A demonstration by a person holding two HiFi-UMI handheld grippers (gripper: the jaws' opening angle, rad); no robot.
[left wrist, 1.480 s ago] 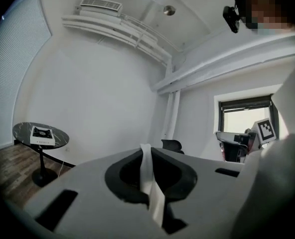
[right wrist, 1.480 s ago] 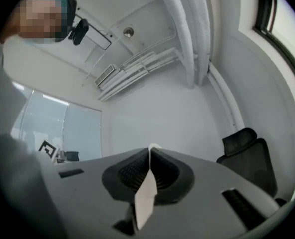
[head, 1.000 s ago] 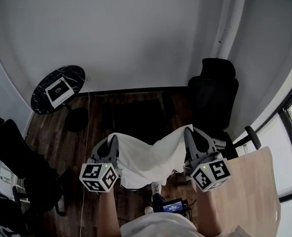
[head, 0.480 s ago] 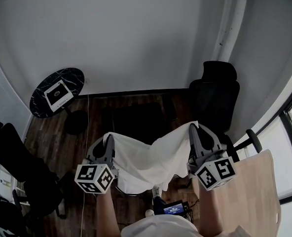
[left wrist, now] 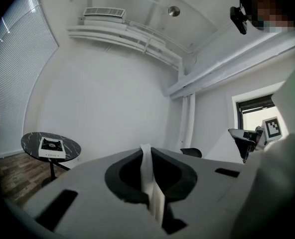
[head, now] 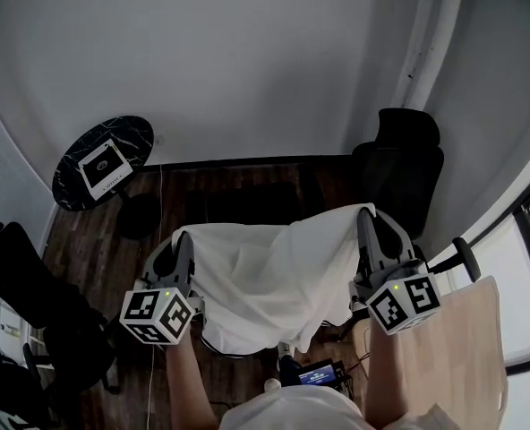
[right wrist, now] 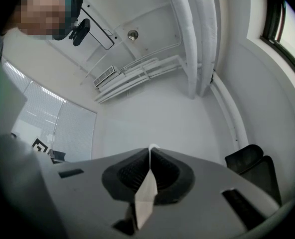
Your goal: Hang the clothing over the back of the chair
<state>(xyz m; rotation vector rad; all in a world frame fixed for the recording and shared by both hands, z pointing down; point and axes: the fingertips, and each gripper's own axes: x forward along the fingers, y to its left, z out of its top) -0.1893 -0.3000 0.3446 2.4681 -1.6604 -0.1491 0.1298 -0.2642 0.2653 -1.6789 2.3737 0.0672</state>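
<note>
The left gripper and right gripper each clamp an edge of the cloth, spread between them. This looks like the carrying step. Next it must clear the chair back at two o'clock.

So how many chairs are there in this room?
2: a black chair at the right by the wall, and a second black chair at the left edge. The white cloth may hide others.
</note>
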